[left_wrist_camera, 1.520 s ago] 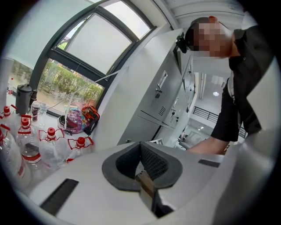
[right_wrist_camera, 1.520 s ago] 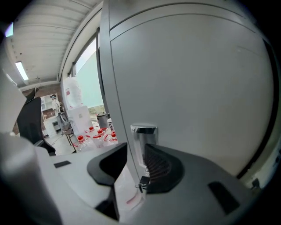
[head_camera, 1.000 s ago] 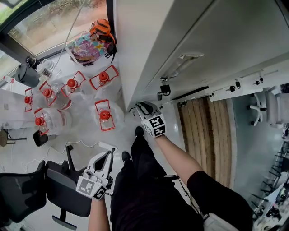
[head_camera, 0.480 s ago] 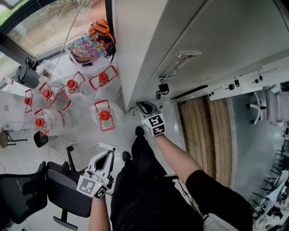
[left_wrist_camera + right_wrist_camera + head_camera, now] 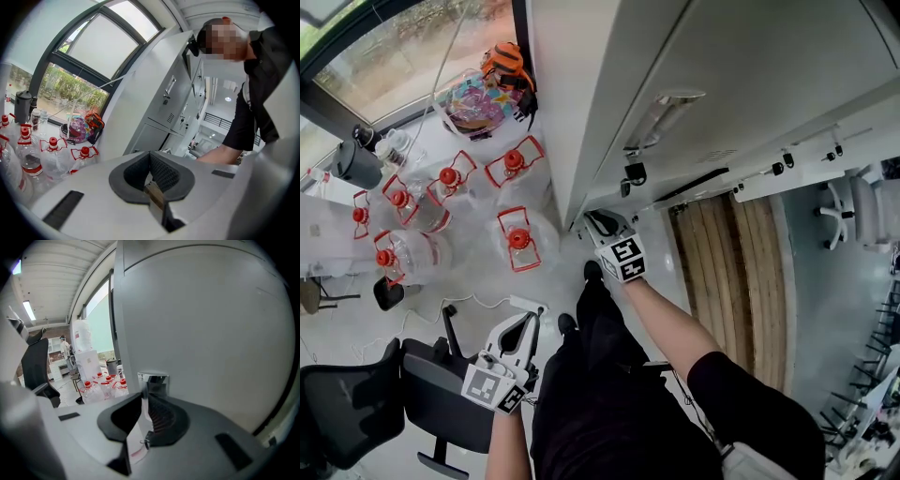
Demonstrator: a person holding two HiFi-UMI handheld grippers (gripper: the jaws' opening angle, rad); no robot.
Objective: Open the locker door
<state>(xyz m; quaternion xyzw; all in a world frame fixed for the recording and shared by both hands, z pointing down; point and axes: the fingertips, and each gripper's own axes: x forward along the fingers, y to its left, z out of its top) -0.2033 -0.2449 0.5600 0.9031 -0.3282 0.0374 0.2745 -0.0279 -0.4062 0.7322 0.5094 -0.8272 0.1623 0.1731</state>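
Grey lockers (image 5: 722, 84) at twelve o'clock. The right gripper (image 5: 149, 394), just closing, tip-pinches the door handle (image 5: 152, 379); left gripper (image 5: 150, 171) pressed together. Pulling could slip it.

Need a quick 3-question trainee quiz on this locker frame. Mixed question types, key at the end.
1. Which tongs are at the locker door? A) left B) right C) both
2. True or false: the left tongs hold a key.
3. Fill in: the caps of the water bottles on the floor are ____.

Key
1. B. The right tongs have just been closing, with the door's chrome handle between them.
2. False. Nothing is between them, and they are away from the lockers.
3. Red.
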